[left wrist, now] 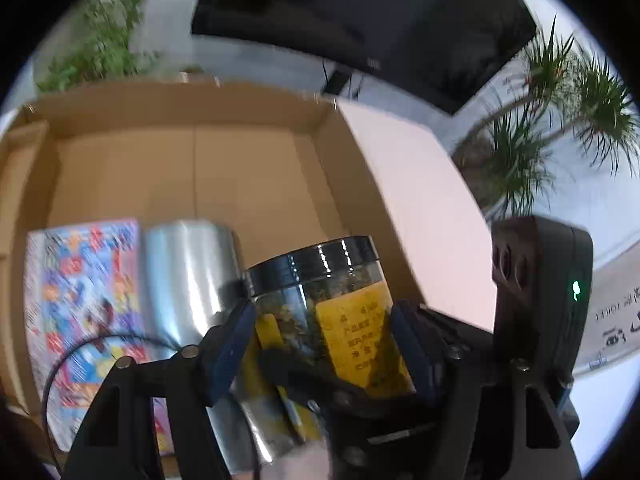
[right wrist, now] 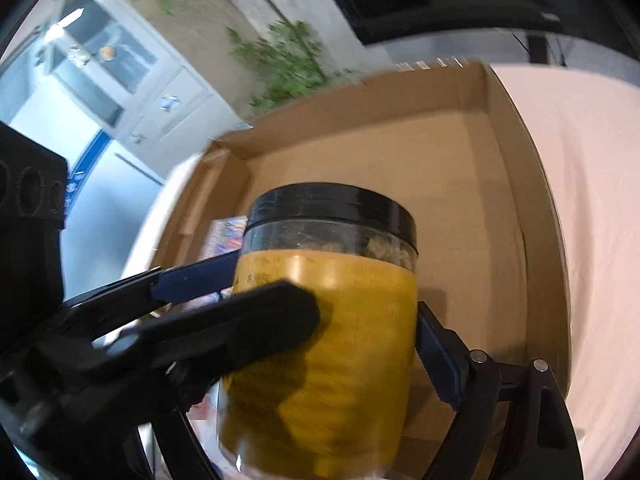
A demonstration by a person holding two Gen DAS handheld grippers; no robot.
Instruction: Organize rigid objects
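A clear jar (left wrist: 352, 316) with a black lid, a yellow label and dried plant bits inside is held over an open cardboard box (left wrist: 200, 176). My left gripper (left wrist: 324, 340) is shut on the jar's sides. The same jar (right wrist: 332, 320) fills the right wrist view, where my right gripper (right wrist: 328, 312) is also shut on it. A black finger of the other gripper (right wrist: 240, 320) crosses its label. Inside the box a shiny metal can (left wrist: 188, 280) stands beside a colourful printed packet (left wrist: 84, 312).
The box (right wrist: 400, 152) sits on a white-covered table (right wrist: 580, 200) and its far and right parts are bare cardboard. A dark monitor (left wrist: 360, 12) and potted plants (left wrist: 540, 120) stand behind. White cabinets (right wrist: 120, 72) are at the left.
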